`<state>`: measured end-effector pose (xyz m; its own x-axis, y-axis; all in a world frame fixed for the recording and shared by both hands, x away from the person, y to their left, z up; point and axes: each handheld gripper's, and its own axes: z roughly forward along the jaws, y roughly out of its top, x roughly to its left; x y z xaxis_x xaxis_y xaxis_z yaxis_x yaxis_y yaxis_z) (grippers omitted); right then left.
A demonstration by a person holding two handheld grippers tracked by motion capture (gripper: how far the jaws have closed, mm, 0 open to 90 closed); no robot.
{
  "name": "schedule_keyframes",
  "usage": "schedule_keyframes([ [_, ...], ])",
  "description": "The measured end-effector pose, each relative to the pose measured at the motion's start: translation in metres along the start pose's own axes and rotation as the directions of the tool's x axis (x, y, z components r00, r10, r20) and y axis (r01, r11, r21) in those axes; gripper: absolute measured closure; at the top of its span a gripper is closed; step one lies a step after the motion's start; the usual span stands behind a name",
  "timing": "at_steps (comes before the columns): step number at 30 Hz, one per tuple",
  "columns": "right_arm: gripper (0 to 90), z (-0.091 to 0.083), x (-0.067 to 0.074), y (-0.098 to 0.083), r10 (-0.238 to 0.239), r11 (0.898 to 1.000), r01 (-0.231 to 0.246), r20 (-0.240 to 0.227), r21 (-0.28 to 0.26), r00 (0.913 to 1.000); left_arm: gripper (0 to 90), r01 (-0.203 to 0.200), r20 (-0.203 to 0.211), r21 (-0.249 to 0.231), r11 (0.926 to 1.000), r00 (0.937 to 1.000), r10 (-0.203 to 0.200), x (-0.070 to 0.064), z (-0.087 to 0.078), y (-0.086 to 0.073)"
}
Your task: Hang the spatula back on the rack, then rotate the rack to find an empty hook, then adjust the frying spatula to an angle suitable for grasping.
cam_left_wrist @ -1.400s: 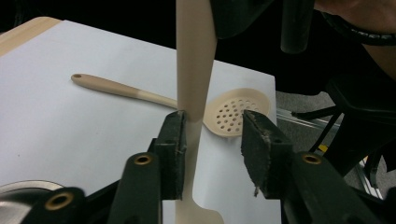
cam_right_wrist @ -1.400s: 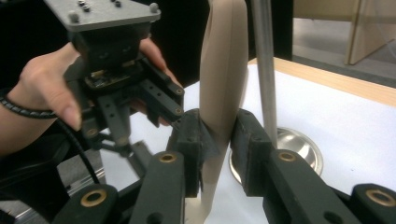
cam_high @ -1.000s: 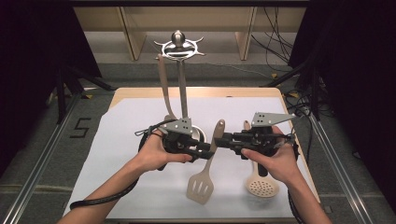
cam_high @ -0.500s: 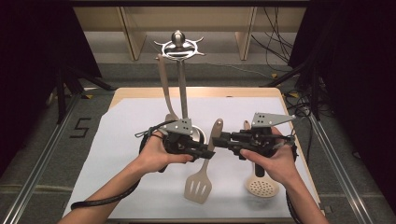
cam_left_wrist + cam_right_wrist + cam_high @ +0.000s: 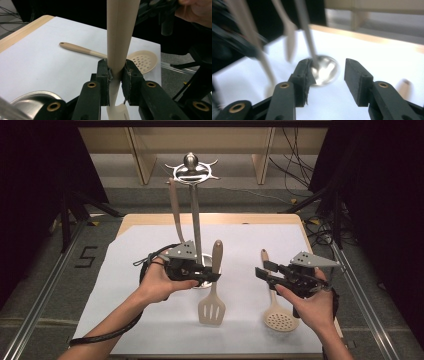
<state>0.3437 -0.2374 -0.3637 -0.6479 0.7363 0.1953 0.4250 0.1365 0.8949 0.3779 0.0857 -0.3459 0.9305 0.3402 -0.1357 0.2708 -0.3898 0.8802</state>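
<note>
A beige slotted spatula (image 5: 211,307) hangs head down over the white sheet, its handle (image 5: 120,37) clamped between the pads of my left gripper (image 5: 212,276), whose jaws have just been closing on it (image 5: 116,72). My right gripper (image 5: 264,269) sits off to the right of the spatula with its jaws just opened wide and nothing between them (image 5: 328,77). Below the right hand a beige skimmer (image 5: 281,320) lies flat on the sheet, also seen past the spatula handle as the skimmer (image 5: 143,58).
A metal utensil stand (image 5: 196,220) rises behind the left hand, with one grey utensil (image 5: 175,210) hanging from its top ring. Its round base (image 5: 324,70) lies ahead of the right jaws. A white sheet (image 5: 125,270) covers the wooden table (image 5: 210,218).
The right gripper has let go of the spatula handle, opened and moved right and down. The left gripper keeps the spatula, which now hangs more upright.
</note>
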Motion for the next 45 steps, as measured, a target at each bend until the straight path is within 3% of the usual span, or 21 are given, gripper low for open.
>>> schedule_keyframes([
  [2, 59.2, 0.001, -0.003, -0.008, 0.013, 1.000, -0.014, 0.046, 0.015, 0.9989, 76.4, 0.000, -0.021, 0.005, 1.0000, 0.9998, 0.000, 0.001, -0.003, 0.000],
  [4, 60.0, 0.003, -0.006, -0.013, 0.001, 1.000, -0.001, 0.048, 0.018, 0.9988, 76.4, 0.012, -0.026, 0.002, 0.9999, 0.9996, -0.012, 0.000, -0.005, 0.000],
  [5, 60.0, 0.003, -0.003, -0.014, 0.039, 0.999, -0.041, 0.044, 0.036, 0.9982, 76.4, 0.002, -0.030, 0.000, 1.0000, 0.9996, -0.002, 0.000, -0.006, 0.000],
  [7, 60.0, 0.003, -0.003, -0.015, 0.042, 0.998, -0.044, 0.045, 0.038, 0.9981, 76.4, -0.016, -0.038, 0.007, 0.9999, 0.9991, 0.016, 0.001, -0.010, 0.002],
  [8, 59.8, 0.004, -0.006, -0.015, 0.002, 1.000, -0.004, 0.048, 0.030, 0.9988, 76.4, 0.007, -0.047, 0.001, 1.0000, 0.9989, -0.007, 0.000, -0.011, 0.003],
  [12, 59.3, 0.005, -0.007, -0.015, 0.034, 0.999, -0.035, 0.047, 0.029, 0.9983, 76.4, -0.005, -0.070, -0.010, 0.9999, 0.9975, 0.004, 0.003, -0.021, 0.007],
  [14, 58.9, 0.004, -0.009, -0.015, 0.013, 1.000, -0.014, 0.060, 0.018, 0.9981, 76.4, -0.023, -0.079, -0.013, 0.9996, 0.9967, 0.022, 0.005, -0.026, 0.010],
  [20, 57.6, 0.004, -0.009, -0.013, 0.042, 0.999, -0.044, 0.061, 0.023, 0.9972, 76.4, 0.010, -0.111, -0.042, 0.9991, 0.9938, -0.014, 0.007, -0.038, 0.017],
  [22, 57.4, 0.005, -0.009, -0.014, 0.041, 0.999, -0.042, 0.061, 0.024, 0.9973, 76.4, -0.020, -0.106, -0.045, 0.9988, 0.9942, 0.015, 0.009, -0.041, 0.021],
  [28, 57.4, 0.006, -0.008, -0.014, 0.043, 0.999, -0.044, 0.066, 0.026, 0.9969, 76.3, -0.022, -0.121, -0.049, 0.9986, 0.9925, 0.016, 0.011, -0.046, 0.030],
  [29, 57.4, 0.006, -0.005, -0.014, 0.082, 0.996, -0.083, 0.064, 0.027, 0.9946, 76.3, -0.028, -0.118, -0.050, 0.9983, 0.9928, 0.022, 0.012, -0.046, 0.031],
  [30, 57.3, 0.005, -0.007, -0.014, 0.048, 0.998, -0.050, 0.064, 0.023, 0.9968, 76.4, -0.022, -0.120, -0.053, 0.9983, 0.9926, 0.015, 0.012, -0.046, 0.033],
  [31, 57.1, 0.005, -0.006, -0.015, 0.061, 0.998, -0.062, 0.055, 0.022, 0.9966, 76.4, -0.022, -0.120, -0.053, 0.9983, 0.9926, 0.015, 0.012, -0.046, 0.033],
  [33, 57.0, 0.004, -0.006, -0.015, 0.033, 0.999, -0.035, 0.063, 0.022, 0.9975, 76.4, -0.078, -0.136, -0.036, 0.9963, 0.9880, 0.073, 0.015, -0.048, 0.039],
  [34, 56.9, 0.003, -0.004, -0.016, 0.072, 0.997, -0.074, 0.057, 0.029, 0.9957, 76.4, -0.132, -0.120, -0.040, 0.9905, 0.9848, 0.126, 0.019, -0.047, 0.041],
  [36, 56.7, 0.001, -0.008, -0.016, 0.032, 0.999, -0.034, 0.061, 0.023, 0.9976, 76.3, -0.092, -0.137, -0.039, 0.9950, 0.9868, 0.086, 0.015, -0.048, 0.043],
  [37, 56.7, 0.001, -0.005, -0.016, 0.081, 0.996, -0.083, 0.057, 0.025, 0.9951, 76.4, -0.138, -0.122, -0.045, 0.9894, 0.9838, 0.132, 0.019, -0.048, 0.045],
  [40, 56.3, 0.000, -0.010, -0.017, 0.042, 0.999, -0.044, 0.067, 0.018, 0.9969, 76.4, -0.078, -0.141, -0.043, 0.9960, 0.9874, 0.071, 0.015, -0.050, 0.048],
  [42, 56.2, 0.000, -0.007, -0.018, 0.086, 0.996, -0.087, 0.060, 0.022, 0.9945, 76.3, -0.113, -0.139, -0.046, 0.9925, 0.9847, 0.105, 0.019, -0.052, 0.051],
  [43, 56.2, 0.000, -0.010, -0.018, 0.052, 0.998, -0.054, 0.067, 0.025, 0.9964, 76.3, -0.089, -0.146, -0.046, 0.9950, 0.9859, 0.081, 0.018, -0.053, 0.051],
  [45, 56.0, 0.000, -0.010, -0.018, 0.053, 0.998, -0.055, 0.068, 0.024, 0.9962, 76.3, -0.096, -0.146, -0.047, 0.9943, 0.9853, 0.088, 0.021, -0.055, 0.053],
])
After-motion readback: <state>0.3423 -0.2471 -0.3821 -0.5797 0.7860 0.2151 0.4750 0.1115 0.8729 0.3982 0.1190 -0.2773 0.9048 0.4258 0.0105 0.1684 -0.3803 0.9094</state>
